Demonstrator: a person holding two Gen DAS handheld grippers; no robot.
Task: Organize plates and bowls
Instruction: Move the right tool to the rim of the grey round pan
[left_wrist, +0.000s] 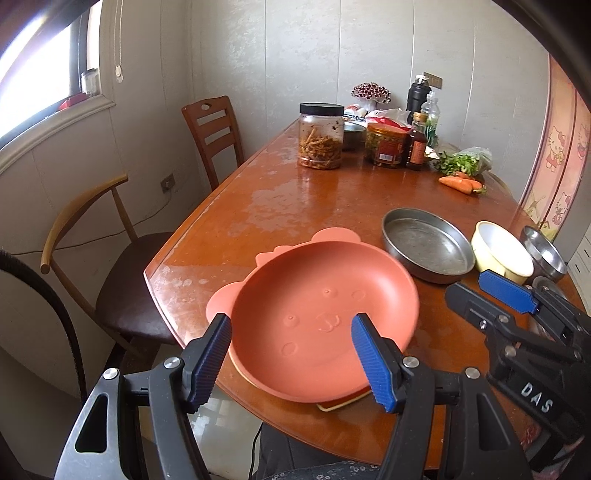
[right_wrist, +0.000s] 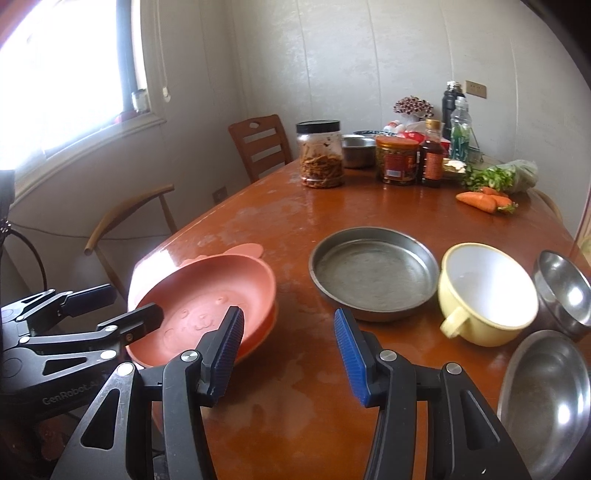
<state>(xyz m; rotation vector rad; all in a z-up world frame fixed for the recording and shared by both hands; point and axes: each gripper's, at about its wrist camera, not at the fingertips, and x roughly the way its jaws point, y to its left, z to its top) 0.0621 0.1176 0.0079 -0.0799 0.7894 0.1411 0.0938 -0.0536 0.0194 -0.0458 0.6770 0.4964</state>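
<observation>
now your left tongs (left_wrist: 291, 343) hang with jaws wide apart over the near rim of the pink plate (left_wrist: 325, 317), one pad to each side of its embossed bear face, and neither pad (left_wrist: 212, 354) looks to be touching it. the plate sits tilted on a second pink piece with ears (left_wrist: 332, 233) that pokes out beyond it, and a yellow edge shows under its near side; whether it rests flat on that stack you cannot tell. it lies at the near corner of the table (left_wrist: 258, 199).

your right tongs (right_wrist: 288, 350) are also spread, holding nothing, above bare wood. just left of their left pad is the same pink plate (right_wrist: 207, 295), with the left tongs reaching over it from that side. ahead of the right pad sits the round metal pan (right_wrist: 375, 277), flat on the table. right of the pan, touching or nearly so, is the yellow bowl (right_wrist: 487, 291) with its handle turned toward you. further right stands a small steel bowl (right_wrist: 565, 288), and nearer you, right of the tongs, a shallow steel dish (right_wrist: 546, 402).

far ahead of both tongs, at the table's other end, stand a black-lidded jar (right_wrist: 319, 155), a red-labelled jar (right_wrist: 397, 160), bottles (right_wrist: 432, 153), greens (right_wrist: 502, 177) and carrots (right_wrist: 480, 201). two chairs (left_wrist: 214, 136) stand off to the left.
</observation>
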